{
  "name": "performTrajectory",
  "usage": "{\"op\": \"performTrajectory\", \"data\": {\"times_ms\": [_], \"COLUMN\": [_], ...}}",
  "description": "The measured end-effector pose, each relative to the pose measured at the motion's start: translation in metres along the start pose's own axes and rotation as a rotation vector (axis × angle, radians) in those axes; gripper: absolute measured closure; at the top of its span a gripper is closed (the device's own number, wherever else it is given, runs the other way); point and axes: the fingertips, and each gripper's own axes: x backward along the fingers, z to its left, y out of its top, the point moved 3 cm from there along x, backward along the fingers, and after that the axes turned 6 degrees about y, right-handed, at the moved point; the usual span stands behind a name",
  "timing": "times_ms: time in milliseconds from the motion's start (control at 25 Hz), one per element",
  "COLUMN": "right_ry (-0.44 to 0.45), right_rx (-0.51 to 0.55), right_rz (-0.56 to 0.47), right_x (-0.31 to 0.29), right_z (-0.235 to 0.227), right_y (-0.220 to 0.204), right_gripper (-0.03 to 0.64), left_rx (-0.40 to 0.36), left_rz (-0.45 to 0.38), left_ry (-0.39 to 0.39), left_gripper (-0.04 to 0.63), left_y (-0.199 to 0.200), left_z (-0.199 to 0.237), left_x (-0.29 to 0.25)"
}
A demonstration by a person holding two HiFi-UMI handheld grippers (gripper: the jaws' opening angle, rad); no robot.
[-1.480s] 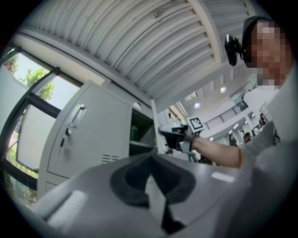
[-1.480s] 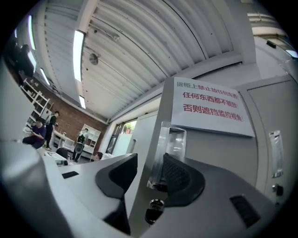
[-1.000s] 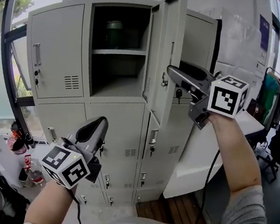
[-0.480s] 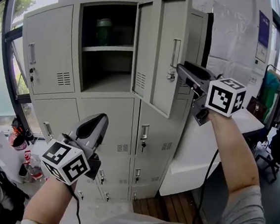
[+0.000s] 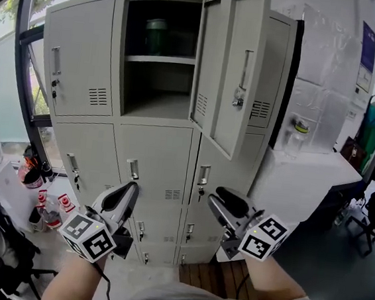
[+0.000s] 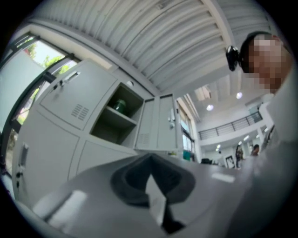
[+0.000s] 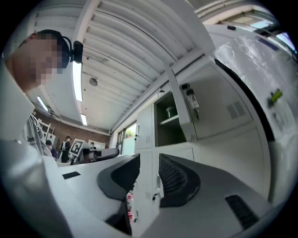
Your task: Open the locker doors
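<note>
the locker fills the upper middle of the frame. 1 door stands open at top centre, and we count 5 shut in the 2 upper rows. we judge another door comes next: reach a handle, pinch it and pull. 2 tongs hang low: left tongs pressed together, right tongs spread and empty, jaws just opening.

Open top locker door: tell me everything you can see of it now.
The open top locker door is pale grey, sheet metal by its look. It is hinged at its far edge beside the middle compartment and stands out toward the camera, outer face showing. A vertical handle sits near the free edge, a lock below it, vent slots near the hinge. Nothing touches it.
</note>
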Motion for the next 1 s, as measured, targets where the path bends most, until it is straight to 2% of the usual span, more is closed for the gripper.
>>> {"op": "performTrajectory", "data": {"times_ms": [160, 280, 560, 800, 880, 1000], "right_ry": [0.022, 0.03, 0.049, 0.096, 0.074, -0.004], "right_rx": [-0.051, -0.07, -0.114, -0.068, -0.041, -0.029], "right_rz": [0.071, 0.103, 0.162, 0.277, 0.305, 0.334], "right_x": [-0.007, -0.009, -0.046, -0.136, -0.176, -0.234], "right_z": [0.011, 0.01, 0.014, 0.027, 0.025, 0.01], "right_y": [-0.061, -0.076, -0.117, -0.16, -0.172, -0.191], "right_gripper": [0.499, 0.499, 0.499, 0.473, 0.468, 0.456], "left_rx": [-0.001, 0.021, 0.017, -0.001, -0.001, 0.002], "left_rz": [0.058, 0.081, 0.128, 0.148, 0.153, 0.161], "left_ry": [0.033, 0.07, 0.155, 0.217, 0.224, 0.221], "left_gripper": [0.594, 0.592, 0.591, 0.591, 0.591, 0.591], "left_y": [-0.039, -0.055, -0.077, -0.088, -0.088, -0.086], "left_z": [0.011, 0.017, 0.044, 0.096, 0.119, 0.158], "left_x": [0.026, 0.04, 0.065, 0.092, 0.099, 0.11]}}
